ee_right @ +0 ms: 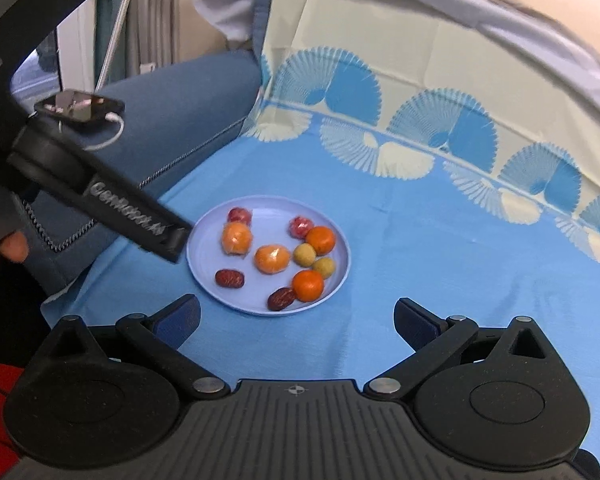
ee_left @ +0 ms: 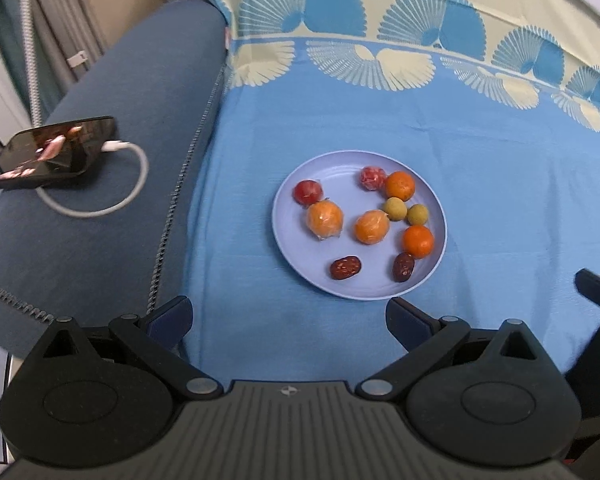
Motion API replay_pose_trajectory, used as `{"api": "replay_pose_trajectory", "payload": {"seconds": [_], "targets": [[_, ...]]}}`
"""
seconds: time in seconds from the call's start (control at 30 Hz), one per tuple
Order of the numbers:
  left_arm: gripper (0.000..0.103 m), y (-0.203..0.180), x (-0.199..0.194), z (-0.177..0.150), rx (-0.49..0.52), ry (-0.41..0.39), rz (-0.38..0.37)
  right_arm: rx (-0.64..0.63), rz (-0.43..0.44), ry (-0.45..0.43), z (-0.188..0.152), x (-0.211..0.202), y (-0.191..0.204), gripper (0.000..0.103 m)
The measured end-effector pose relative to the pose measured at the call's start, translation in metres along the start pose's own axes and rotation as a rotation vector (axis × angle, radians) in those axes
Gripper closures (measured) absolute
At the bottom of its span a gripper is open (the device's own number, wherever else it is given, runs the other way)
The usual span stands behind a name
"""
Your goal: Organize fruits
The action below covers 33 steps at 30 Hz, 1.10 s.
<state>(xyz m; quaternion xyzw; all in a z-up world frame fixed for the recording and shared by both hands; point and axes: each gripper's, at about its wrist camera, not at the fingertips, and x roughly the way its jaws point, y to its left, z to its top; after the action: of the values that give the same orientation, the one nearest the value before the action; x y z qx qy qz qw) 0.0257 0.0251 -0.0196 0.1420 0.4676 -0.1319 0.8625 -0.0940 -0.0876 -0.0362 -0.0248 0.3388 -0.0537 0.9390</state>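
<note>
1. Looking down my left gripper (ee_left: 288,312), I see its jaws spread wide with nothing between them, and my right gripper (ee_right: 296,316) stands just as wide and just as bare.
2. Every fruit sits on the lavender plate (ee_left: 432,276), which rests on the blue cloth (ee_left: 500,200) ahead of both tools.
3. From the left tool the plate lies straight ahead and slightly right, its near rim just beyond the fingertips; in the right wrist view that tool's finger reaches almost to the plate's left rim, so I judge the left side nearer.
4. Nearest to it is one red date (ee_left: 345,267), its long axis lying roughly crosswise to my fingers; a second date (ee_left: 403,266) stands more upright, touching an orange (ee_left: 418,241).
5. Two wrapped oranges (ee_left: 325,220) seem to wear clear film, though the blur leaves me unsure.
6. Two green fruits (ee_left: 393,208) sit side by side mid-plate.
</note>
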Motion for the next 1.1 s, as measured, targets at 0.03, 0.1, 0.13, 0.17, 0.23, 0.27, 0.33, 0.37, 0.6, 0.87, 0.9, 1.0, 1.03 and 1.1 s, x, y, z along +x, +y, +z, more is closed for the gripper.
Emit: {"api": "replay_pose_trajectory", "payload": {"seconds": [0.03, 0.1, 0.13, 0.17, 0.23, 0.27, 0.33, 0.37, 0.6, 0.87, 0.9, 1.0, 1.03, 1.1], "targets": [[0.000, 0.001, -0.003, -0.002, -0.002, -0.006, 0.005, 0.006, -0.006, -0.009, 0.000, -0.003, -0.001, 0.001], [0.000, 0.001, -0.009, -0.005, 0.001, -0.018, 0.014, 0.013, -0.013, -0.021, 0.001, -0.008, -0.003, 0.001], [0.000, 0.001, -0.012, -0.006, 0.005, -0.024, 0.018, 0.015, -0.016, -0.026, 0.001, -0.010, -0.003, 0.001], [0.000, 0.000, -0.014, -0.006, 0.008, -0.027, 0.021, 0.015, -0.017, -0.029, 0.001, -0.011, -0.003, 0.001], [0.000, 0.000, -0.019, -0.007, 0.009, -0.039, 0.025, 0.013, -0.017, -0.033, 0.001, -0.014, -0.003, 0.001], [0.000, 0.000, -0.021, -0.008, 0.009, -0.043, 0.026, 0.012, -0.017, -0.037, 0.001, -0.015, -0.002, 0.001], [0.000, 0.000, -0.024, -0.009, 0.008, -0.051, 0.024, 0.009, -0.019, -0.042, 0.002, -0.018, -0.001, 0.001], [0.000, 0.000, -0.026, -0.009, 0.005, -0.056, 0.025, 0.009, -0.020, -0.043, 0.002, -0.019, -0.001, 0.001], [0.000, -0.002, -0.032, -0.012, 0.020, -0.079, 0.042, 0.014, -0.024, -0.044, 0.001, -0.022, -0.001, 0.001], [0.000, -0.003, -0.034, -0.012, 0.026, -0.087, 0.050, 0.020, -0.026, -0.043, 0.002, -0.022, -0.001, 0.001], [0.000, -0.003, -0.035, -0.012, 0.026, -0.088, 0.051, 0.020, -0.026, -0.042, 0.002, -0.022, -0.001, 0.001], [0.000, -0.003, -0.035, -0.013, 0.027, -0.087, 0.053, 0.019, -0.027, -0.043, 0.002, -0.022, -0.001, 0.001], [0.000, -0.002, -0.035, -0.013, 0.028, -0.087, 0.054, 0.019, -0.027, -0.043, 0.002, -0.022, -0.001, 0.001], [0.000, -0.003, -0.035, -0.013, 0.030, -0.086, 0.055, 0.019, -0.027, -0.044, 0.002, -0.023, 0.000, 0.001]]}}
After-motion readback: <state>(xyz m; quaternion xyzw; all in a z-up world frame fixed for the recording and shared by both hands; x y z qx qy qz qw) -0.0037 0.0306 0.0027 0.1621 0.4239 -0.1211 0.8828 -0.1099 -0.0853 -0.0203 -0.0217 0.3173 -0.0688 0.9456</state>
